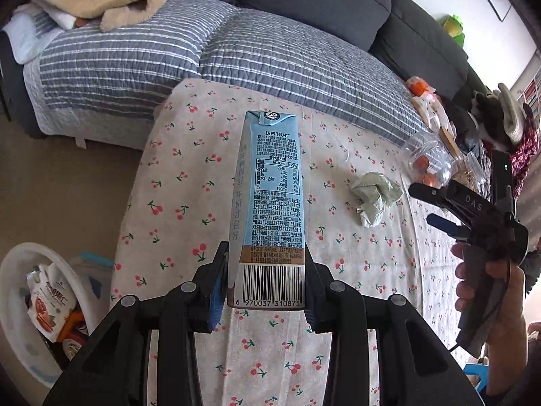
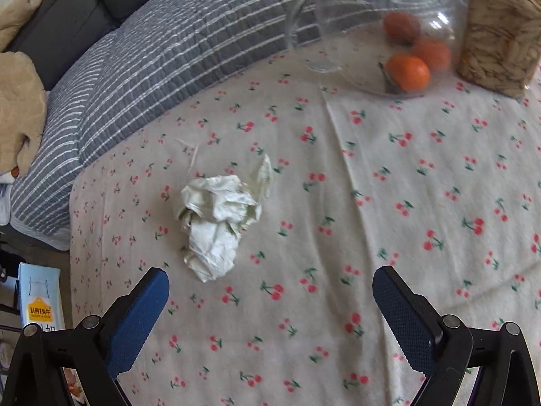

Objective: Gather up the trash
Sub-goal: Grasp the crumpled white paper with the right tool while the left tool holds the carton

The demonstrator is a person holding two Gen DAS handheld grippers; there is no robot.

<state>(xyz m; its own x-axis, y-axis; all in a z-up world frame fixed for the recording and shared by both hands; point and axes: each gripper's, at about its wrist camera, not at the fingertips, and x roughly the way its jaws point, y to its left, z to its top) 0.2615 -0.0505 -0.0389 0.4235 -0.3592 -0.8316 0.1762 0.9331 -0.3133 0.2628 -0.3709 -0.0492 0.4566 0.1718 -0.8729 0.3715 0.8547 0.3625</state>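
The left tongs clamp a tall pale-blue milk carton above the cherry-print table; the right tongs gape empty near a crumpled white paper wad, uncollected. A white plastic bin already holds wrappers.

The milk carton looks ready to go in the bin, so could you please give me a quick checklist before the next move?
1. Left gripper shut on the milk carton, fingers on both side faces near the barcode end: ok.
2. Carton lifted above the cherry-print tablecloth: ok.
3. White trash basket on the floor to the left, partly filled, with room left: ok.
4. Carton empty or sealed: cannot tell.
5. Right gripper open and holding nothing: ok.
6. Crumpled tissue collected from the tablecloth: not ok, it lies ahead of the right gripper, nearer its left finger.
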